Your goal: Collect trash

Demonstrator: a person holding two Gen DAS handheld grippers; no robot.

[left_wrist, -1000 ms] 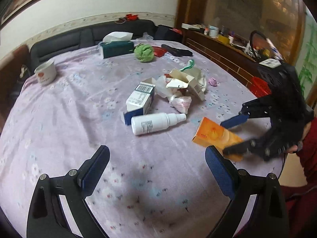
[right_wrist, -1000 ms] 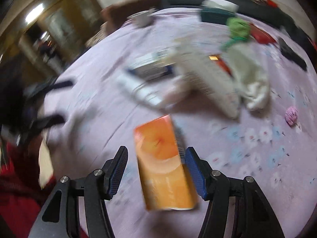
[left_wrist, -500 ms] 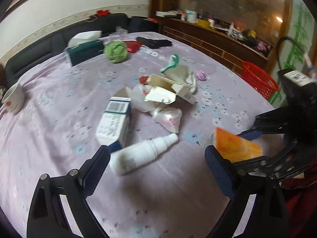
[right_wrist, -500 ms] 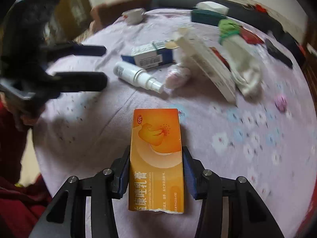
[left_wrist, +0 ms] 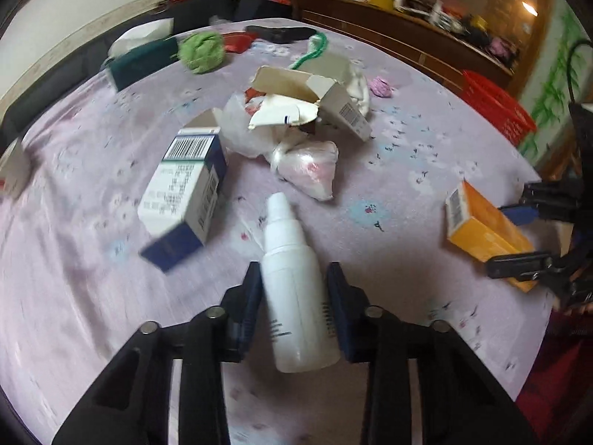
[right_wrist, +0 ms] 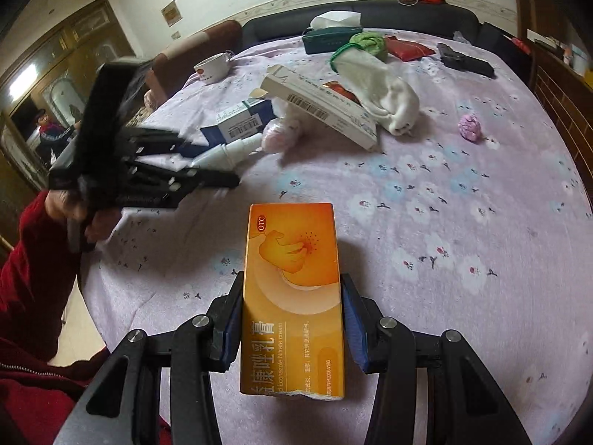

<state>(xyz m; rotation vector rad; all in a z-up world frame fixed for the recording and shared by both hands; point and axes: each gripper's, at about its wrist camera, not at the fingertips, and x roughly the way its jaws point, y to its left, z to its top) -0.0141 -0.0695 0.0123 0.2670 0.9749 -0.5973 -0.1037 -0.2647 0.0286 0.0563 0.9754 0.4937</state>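
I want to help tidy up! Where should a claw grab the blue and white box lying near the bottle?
Grip the blue and white box across its two long narrow sides, near the middle, coming down from above. It lies flat on the tablecloth with its broad face up, and the crumpled wrappers crowd only its far end.

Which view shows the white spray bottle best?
Left wrist: the spray bottle fills the centre between the left gripper, nearly whole. Right wrist shows only its blurred nozzle end; that gripper hides the rest.
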